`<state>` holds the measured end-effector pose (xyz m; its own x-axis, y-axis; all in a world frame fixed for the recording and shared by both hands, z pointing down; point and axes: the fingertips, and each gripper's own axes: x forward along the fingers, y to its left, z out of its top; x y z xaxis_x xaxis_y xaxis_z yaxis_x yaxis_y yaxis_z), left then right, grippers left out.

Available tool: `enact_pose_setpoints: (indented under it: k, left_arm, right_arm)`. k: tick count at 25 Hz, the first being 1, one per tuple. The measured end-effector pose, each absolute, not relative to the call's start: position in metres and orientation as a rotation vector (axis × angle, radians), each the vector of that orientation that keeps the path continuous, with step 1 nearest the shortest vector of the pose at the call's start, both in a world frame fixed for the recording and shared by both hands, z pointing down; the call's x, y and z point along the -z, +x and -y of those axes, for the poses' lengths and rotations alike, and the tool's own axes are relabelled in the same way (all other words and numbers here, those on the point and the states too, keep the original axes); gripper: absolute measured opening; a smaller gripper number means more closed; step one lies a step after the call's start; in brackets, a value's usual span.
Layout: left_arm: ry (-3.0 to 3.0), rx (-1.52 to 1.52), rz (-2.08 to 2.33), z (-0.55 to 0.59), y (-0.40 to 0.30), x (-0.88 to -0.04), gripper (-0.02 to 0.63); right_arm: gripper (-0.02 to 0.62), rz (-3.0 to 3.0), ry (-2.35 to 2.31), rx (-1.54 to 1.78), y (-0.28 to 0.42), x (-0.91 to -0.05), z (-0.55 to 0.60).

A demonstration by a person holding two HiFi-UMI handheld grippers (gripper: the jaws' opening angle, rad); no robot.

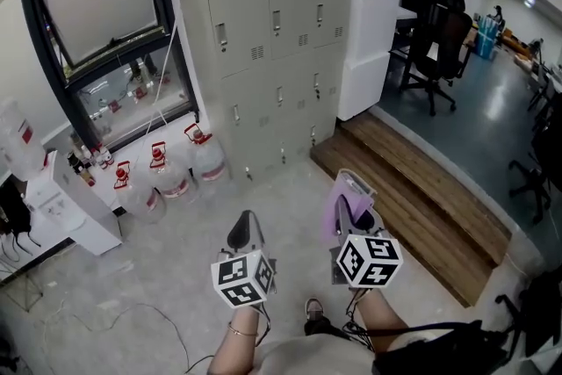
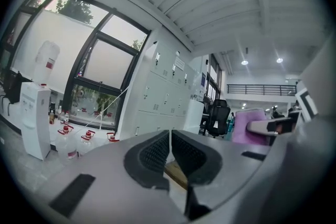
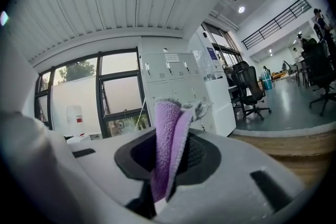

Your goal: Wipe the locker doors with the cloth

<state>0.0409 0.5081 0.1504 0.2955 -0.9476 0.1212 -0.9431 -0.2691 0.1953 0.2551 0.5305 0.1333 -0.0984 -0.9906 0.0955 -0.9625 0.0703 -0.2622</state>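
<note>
A tall bank of grey metal lockers [image 1: 272, 39] with small handles and vent slots stands against the far wall. Left of the lockers is a large black-framed window [image 1: 105, 22]; to their right stands a plain white cabinet [image 1: 369, 48], touching the locker bank's side. A long brown wooden step [image 1: 421, 198] runs from the lockers' right foot. Beyond the cabinet, right of the lockers, sits a black swivel office chair [image 1: 435, 57]. Clear water jugs with red caps [image 1: 171, 176] stand on the floor at the lockers' lower left.

Both grippers hang in front of the lockers, well apart from the doors. The left gripper [image 2: 169, 147] has its ribbed pads pressed together with nothing between them. The right gripper [image 3: 176, 149] is clamped on a folded purple fleecy cloth [image 3: 168, 139] – the cloth sticks up past the jaw tips, clear of the lockers.
</note>
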Motion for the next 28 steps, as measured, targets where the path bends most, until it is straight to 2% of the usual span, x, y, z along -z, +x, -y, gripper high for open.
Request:
enact_pose_setpoints:
  k: [14, 28]
  left_arm:
    - [2.319, 0.061, 1.804, -0.329, 0.114, -0.139, 0.017]
    - [2.237, 0.007, 1.846, -0.218, 0.128, -0.172, 0.017]
  right_arm:
    - [0.059, -2.288, -1.973, 0.392, 0.331, -0.129, -0.343]
    - [0.060, -2.363, -1.913, 0.512, 0.346, -0.168, -0.221]
